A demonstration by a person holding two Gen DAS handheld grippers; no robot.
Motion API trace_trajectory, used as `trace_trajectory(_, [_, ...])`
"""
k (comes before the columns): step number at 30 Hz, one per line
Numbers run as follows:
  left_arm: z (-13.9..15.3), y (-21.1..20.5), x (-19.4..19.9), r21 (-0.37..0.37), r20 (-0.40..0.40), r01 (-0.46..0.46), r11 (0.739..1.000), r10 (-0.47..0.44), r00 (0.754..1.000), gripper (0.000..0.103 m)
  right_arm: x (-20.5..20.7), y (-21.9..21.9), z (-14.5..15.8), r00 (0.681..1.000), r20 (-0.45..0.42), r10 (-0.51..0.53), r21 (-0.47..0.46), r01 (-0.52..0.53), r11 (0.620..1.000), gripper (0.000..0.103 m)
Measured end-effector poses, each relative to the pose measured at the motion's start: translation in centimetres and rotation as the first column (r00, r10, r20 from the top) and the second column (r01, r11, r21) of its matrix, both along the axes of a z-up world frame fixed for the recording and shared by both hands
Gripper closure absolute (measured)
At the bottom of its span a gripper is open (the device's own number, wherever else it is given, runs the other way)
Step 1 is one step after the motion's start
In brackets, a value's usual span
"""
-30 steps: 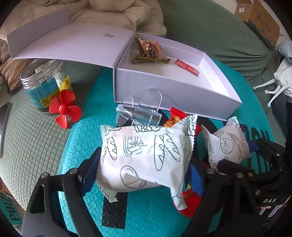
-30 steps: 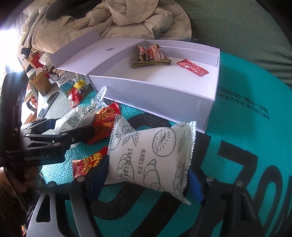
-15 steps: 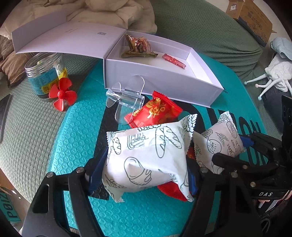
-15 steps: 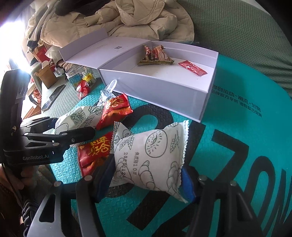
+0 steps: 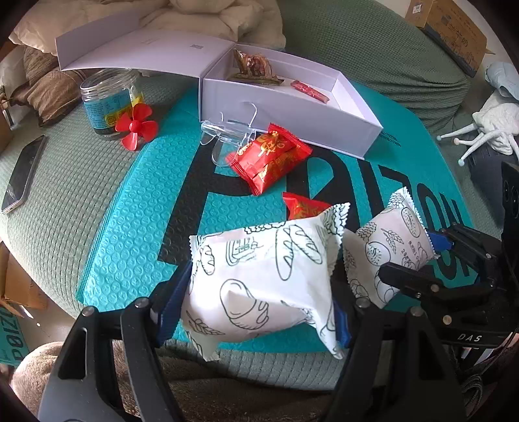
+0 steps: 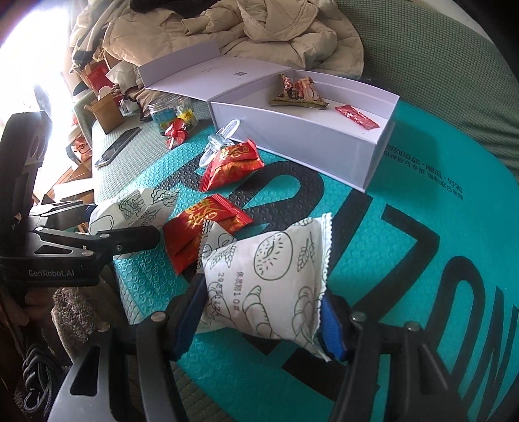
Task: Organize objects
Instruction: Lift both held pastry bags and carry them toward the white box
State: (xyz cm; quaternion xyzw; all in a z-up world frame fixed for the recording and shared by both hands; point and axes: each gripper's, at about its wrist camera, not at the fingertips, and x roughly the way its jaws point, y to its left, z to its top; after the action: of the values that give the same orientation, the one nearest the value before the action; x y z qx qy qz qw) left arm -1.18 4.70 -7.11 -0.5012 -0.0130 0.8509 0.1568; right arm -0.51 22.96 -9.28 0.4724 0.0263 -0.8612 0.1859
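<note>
Nearest: left gripper [image 5: 256,308] clamped on a white bread-print packet [image 5: 259,279], blue pads pressing both short sides; packet held clear of the teal mat [image 5: 136,227], over its near edge. Beside it, right gripper [image 6: 259,319] grips a second white packet [image 6: 269,279] with croissant drawings, pads [image 6: 331,324] against its sides; the far right-hand seal edge sticks out past the pad.

The two held packets sit just beside each other, nearly touching in the left wrist view.

Middle of mat: one red snack packet [image 6: 204,230] lies flat, partly behind the right gripper's load. Further on, a pair of red packets [image 5: 269,159] stacked together, touching a clear plastic stand [image 5: 227,136].

Beyond these: open white box [image 5: 292,113], lid folded back to the left. Inside, a brown-gold wrapper [image 5: 256,66] at the back and a small red sachet [image 5: 309,91] near it.

Left of the box, off the mat: glass jar [image 5: 103,100], red propeller [image 5: 138,126] in front of it, phone [image 5: 22,175] on the green cover.

Farthest: beige jacket [image 6: 275,29] heaped behind the box.
</note>
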Motion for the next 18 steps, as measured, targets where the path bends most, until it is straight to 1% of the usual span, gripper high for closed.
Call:
trace_trajectory(6, [-0.8, 0.3, -0.1, -0.029, 0.017, -0.003, 1.0, 0.004, 1.0, 0.029, 0.4, -0.1, -0.4, 1.0, 0.003, 0.013, 0.006, -0.013, 1.0, 0.032])
trace_trajectory(9, [-1.5, 0.5, -0.3, -0.03, 0.03, -0.008, 1.0, 0.009, 1.0, 0.028, 0.3, -0.3, -0.8, 1.0, 0.023, 0.014, 0.011, -0.014, 1.0, 0.026])
trace_trajectory(11, [-1.5, 0.4, -0.4, -0.032, 0.021, -0.012, 0.999, 0.013, 1.0, 0.027, 0.1, -0.5, -1.2, 0.999, 0.035, 0.018, 0.014, -0.018, 1.0, 0.02])
trace_trajectory(15, [-1.6, 0.5, -0.6, -0.039, 0.011, -0.011, 0.999, 0.011, 1.0, 0.024, -0.2, -0.8, -1.9, 0.999, 0.05, 0.017, -0.003, -0.017, 1.0, 0.019])
trace_trajectory(18, [-1.8, 0.7, -0.5, -0.051, -0.005, -0.004, 0.999, 0.004, 1.0, 0.019, -0.3, -1.4, -2.2, 0.999, 0.04, 0.011, 0.022, -0.012, 1.0, 0.014])
